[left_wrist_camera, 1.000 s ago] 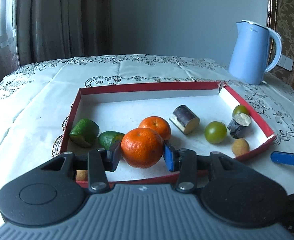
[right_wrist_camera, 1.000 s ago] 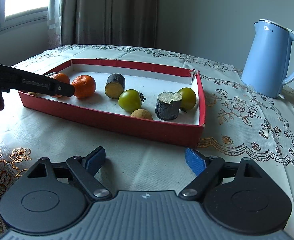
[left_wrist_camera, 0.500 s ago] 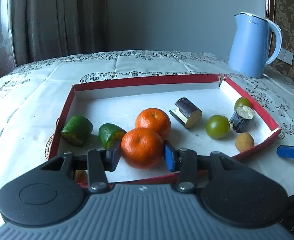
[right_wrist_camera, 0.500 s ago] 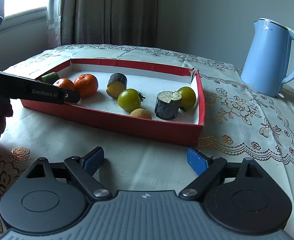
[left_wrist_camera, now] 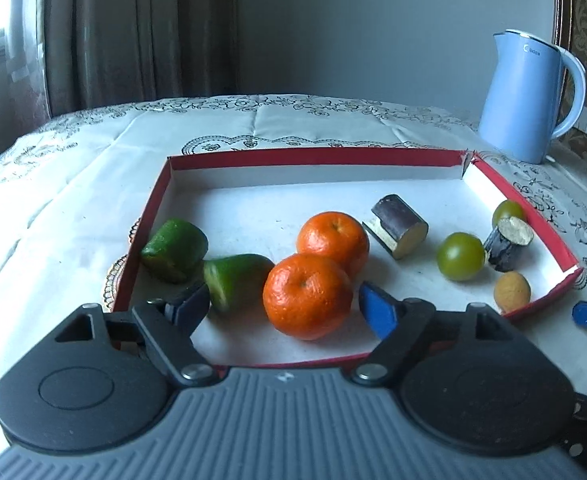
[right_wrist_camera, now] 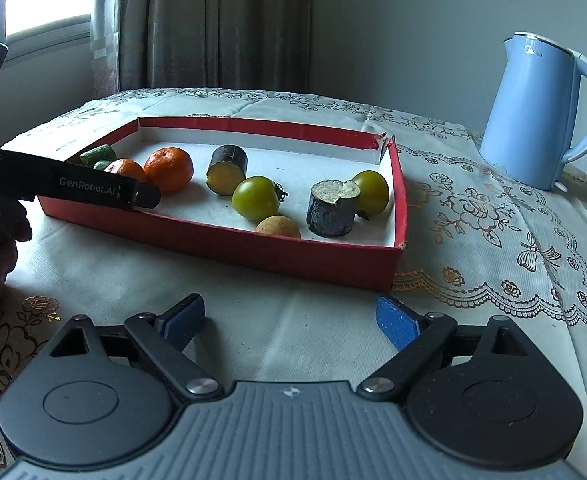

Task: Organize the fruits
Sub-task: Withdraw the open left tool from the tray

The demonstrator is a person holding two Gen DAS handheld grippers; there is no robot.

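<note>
Two oranges are sitting in the red tray (left_wrist_camera: 293, 157), and your left gripper (left_wrist_camera: 285, 304) is opening around the nearer orange (left_wrist_camera: 307, 296): it is lying between the fingers (left_wrist_camera: 377, 310), with a visible gap on each side, so neither pad is pressing on it. The second orange (left_wrist_camera: 332, 240) is touching it from behind. To the left, two green fruit pieces (left_wrist_camera: 175, 250) are lying near the tray's left wall. To the right are resting a dark cut cylinder (left_wrist_camera: 399, 226), a green tomato (left_wrist_camera: 460, 256), another dark stub (left_wrist_camera: 507, 242) and a small tan fruit (left_wrist_camera: 512, 291). Your right gripper (right_wrist_camera: 289, 318) is hovering over the clothed surface (right_wrist_camera: 293, 312) in front of the tray, its fingers standing wide apart and still spreading, with nothing between them. A blue kettle (right_wrist_camera: 541, 112) is standing well apart at the back right.
</note>
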